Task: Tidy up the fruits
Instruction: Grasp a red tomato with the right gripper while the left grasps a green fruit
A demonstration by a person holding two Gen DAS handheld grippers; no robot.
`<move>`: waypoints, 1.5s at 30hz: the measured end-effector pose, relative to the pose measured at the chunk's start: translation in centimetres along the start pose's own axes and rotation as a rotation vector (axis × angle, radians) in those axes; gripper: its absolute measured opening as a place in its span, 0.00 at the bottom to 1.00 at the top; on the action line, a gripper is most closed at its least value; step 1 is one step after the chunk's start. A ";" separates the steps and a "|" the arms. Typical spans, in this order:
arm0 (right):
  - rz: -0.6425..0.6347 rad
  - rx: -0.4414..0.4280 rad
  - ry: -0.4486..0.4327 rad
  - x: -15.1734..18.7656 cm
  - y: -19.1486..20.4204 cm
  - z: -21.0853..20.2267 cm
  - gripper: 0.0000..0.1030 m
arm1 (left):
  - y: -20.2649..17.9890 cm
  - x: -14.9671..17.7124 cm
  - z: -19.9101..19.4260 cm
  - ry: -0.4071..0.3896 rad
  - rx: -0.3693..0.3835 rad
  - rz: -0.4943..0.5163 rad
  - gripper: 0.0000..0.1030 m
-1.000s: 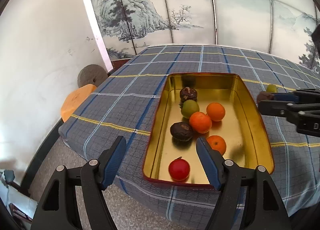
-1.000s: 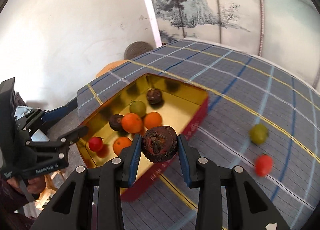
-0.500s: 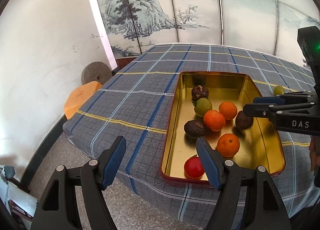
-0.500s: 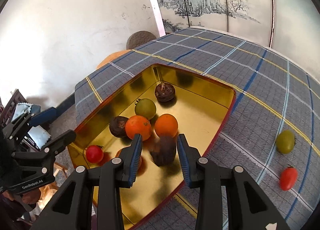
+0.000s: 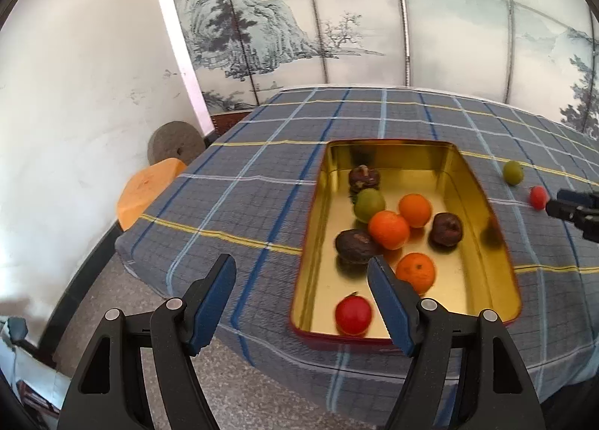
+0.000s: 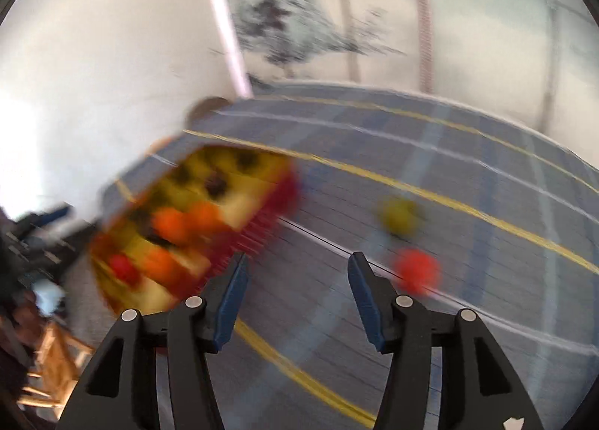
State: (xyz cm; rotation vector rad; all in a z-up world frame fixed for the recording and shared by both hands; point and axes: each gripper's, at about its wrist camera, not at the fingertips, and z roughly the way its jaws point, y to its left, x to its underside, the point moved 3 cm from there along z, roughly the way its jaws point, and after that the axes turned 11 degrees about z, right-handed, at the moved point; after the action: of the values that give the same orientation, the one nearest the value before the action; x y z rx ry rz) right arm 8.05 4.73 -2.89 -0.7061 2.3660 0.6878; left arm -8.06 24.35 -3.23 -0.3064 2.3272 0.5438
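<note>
Although the right wrist view is smeared by motion blur, the right gripper (image 6: 297, 272) can be read: its jaws are opening, with nothing between them, only plaid tablecloth (image 6: 468, 182) below. Beside its right fingertip lie a red fruit (image 6: 417, 270) and, farther off, a green fruit (image 6: 400, 214), both on the cloth outside the gold tray (image 6: 277, 201); their outlines are too blurred to identify further. The tray's contents appear there only as orange, red and dark patches.

In the left wrist view the left gripper (image 5: 301, 272) holds its jaws wide and empty above the table's near edge. The tray holds three oranges (image 5: 388, 229), three dark wrinkled fruits (image 5: 445, 229), a green fruit and a red one. The right-hand blue finger (image 5: 389, 302) overlaps the tray's near rim and part of one orange. The right gripper is cut off at the frame's right edge. Red characters on the painted screen (image 5: 262, 36) are too small to read.
</note>
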 end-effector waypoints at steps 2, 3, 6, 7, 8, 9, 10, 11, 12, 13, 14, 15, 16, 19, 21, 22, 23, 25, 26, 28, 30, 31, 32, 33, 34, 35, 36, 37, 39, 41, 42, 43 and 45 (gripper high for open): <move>0.020 0.070 0.017 0.4 -2.8 0.2 0.52 | -0.7 -0.4 -0.4 -0.011 0.011 0.010 0.71; 0.033 0.077 0.021 0.4 -3.7 0.3 0.52 | -1.0 -0.6 -0.6 -0.015 0.018 0.017 0.71; 0.046 0.095 0.019 -0.2 -5.0 1.0 0.54 | -1.9 -1.2 -1.1 -0.018 0.046 0.034 0.71; 0.036 0.098 0.024 -0.5 -5.1 1.6 0.56 | -2.2 -1.5 -1.2 -0.019 0.052 0.041 0.71; 0.025 0.117 0.033 -0.7 -5.1 2.1 0.57 | -2.4 -1.7 -1.3 -0.020 0.057 0.048 0.71; 0.020 0.134 0.047 -0.8 -5.3 2.8 0.57 | -2.7 -1.9 -1.5 -0.024 0.059 0.055 0.71; 0.021 0.131 0.058 -1.0 -5.4 3.5 0.57 | -2.9 -2.2 -1.6 -0.027 0.060 0.062 0.71; 0.019 0.129 0.058 -1.1 -5.6 3.8 0.57 | -3.2 -2.5 -1.7 -0.030 0.060 0.073 0.71; 0.012 0.129 0.066 -1.2 -5.6 4.4 0.51 | -3.6 -2.8 -1.7 -0.032 0.058 0.087 0.71; 0.005 0.125 0.084 -1.1 -5.8 4.9 0.41 | -4.1 -3.2 -1.7 -0.033 0.057 0.100 0.71; -0.002 0.127 0.103 -1.1 -6.0 5.4 0.27 | -4.6 -3.6 -1.8 -0.034 0.060 0.115 0.71; -0.015 0.131 0.103 -1.1 -5.9 5.3 0.27 | -5.1 -4.0 -1.9 -0.036 0.076 0.128 0.71; -0.015 0.128 0.103 -1.0 -6.0 5.1 0.27 | -5.7 -4.6 -1.9 -0.039 0.101 0.138 0.71; 0.012 0.122 0.032 -1.0 -7.4 2.0 0.27 | -8.1 -6.9 -2.6 -0.072 0.178 0.182 0.71; 0.047 0.157 -0.005 -0.7 -9.8 -0.3 0.27 | -9.8 -8.4 -3.0 -0.101 0.225 0.210 0.71; 0.061 0.178 -0.015 -0.7 -11.0 -1.1 0.27 | -11.0 -9.2 -3.1 -0.116 0.257 0.226 0.73; 0.091 0.209 -0.031 -0.4 -12.9 -2.3 0.27 | -12.3 -10.0 -3.0 -0.126 0.303 0.248 0.80; 0.164 0.258 -0.048 0.3 -16.8 -4.3 0.27 | -14.9 -11.5 -2.3 -0.131 0.375 0.273 0.83; 0.196 0.278 -0.052 0.7 -18.3 -5.0 0.27 | -16.2 -12.2 -1.6 -0.136 0.410 0.288 0.83; 0.251 0.326 -0.057 1.6 -21.5 -6.2 0.27 | -18.8 -13.7 0.1 -0.121 0.466 0.324 0.83; 0.281 0.341 -0.060 2.3 -23.1 -7.0 0.27 | -21.4 -14.9 2.4 -0.064 0.525 0.353 0.83; 0.294 0.340 -0.062 2.6 -23.8 -7.3 0.27 | -22.4 -15.4 3.3 -0.038 0.533 0.363 0.83; 0.306 0.339 -0.063 2.8 -24.4 -7.5 0.28 | -23.4 -15.9 4.5 -0.014 0.538 0.371 0.83; 0.324 0.327 -0.062 2.8 -24.9 -7.5 0.28 | -24.1 -16.1 5.7 0.014 0.539 0.374 0.83; 0.343 0.308 -0.075 2.8 -25.4 -7.9 0.28 | -24.5 -16.3 6.9 0.042 0.539 0.371 0.83; 0.349 0.301 -0.084 2.8 -25.4 -8.2 0.28 | -24.8 -16.5 8.0 0.067 0.541 0.365 0.83; 0.353 0.294 -0.089 2.8 -25.6 -8.3 0.28 | -25.2 -16.8 8.8 0.083 0.543 0.362 0.83; 0.358 0.281 -0.092 2.8 -25.6 -8.4 0.28 | -25.4 -16.9 9.4 0.090 0.536 0.363 0.83; 0.353 0.265 -0.093 2.7 -25.5 -8.4 0.28 | -25.8 -17.0 10.7 0.103 0.507 0.368 0.83; 0.336 0.250 -0.091 2.6 -25.1 -8.2 0.28 | -26.5 -17.1 11.9 0.131 0.501 0.379 0.81; 0.330 0.243 -0.090 2.6 -24.8 -8.2 0.28 | -26.7 -16.9 12.5 0.142 0.494 0.385 0.77; 0.326 0.235 -0.089 2.6 -24.7 -8.2 0.28 | -27.1 -16.8 12.9 0.151 0.483 0.394 0.74; 0.328 0.223 -0.093 2.6 -24.8 -8.3 0.28 | -27.7 -16.5 13.7 0.168 0.487 0.405 0.62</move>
State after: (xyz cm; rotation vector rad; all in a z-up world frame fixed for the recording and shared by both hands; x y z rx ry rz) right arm 18.41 -19.19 -6.29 -0.1882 2.4455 0.5619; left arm 21.99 7.34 -8.85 0.3674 2.6056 0.1236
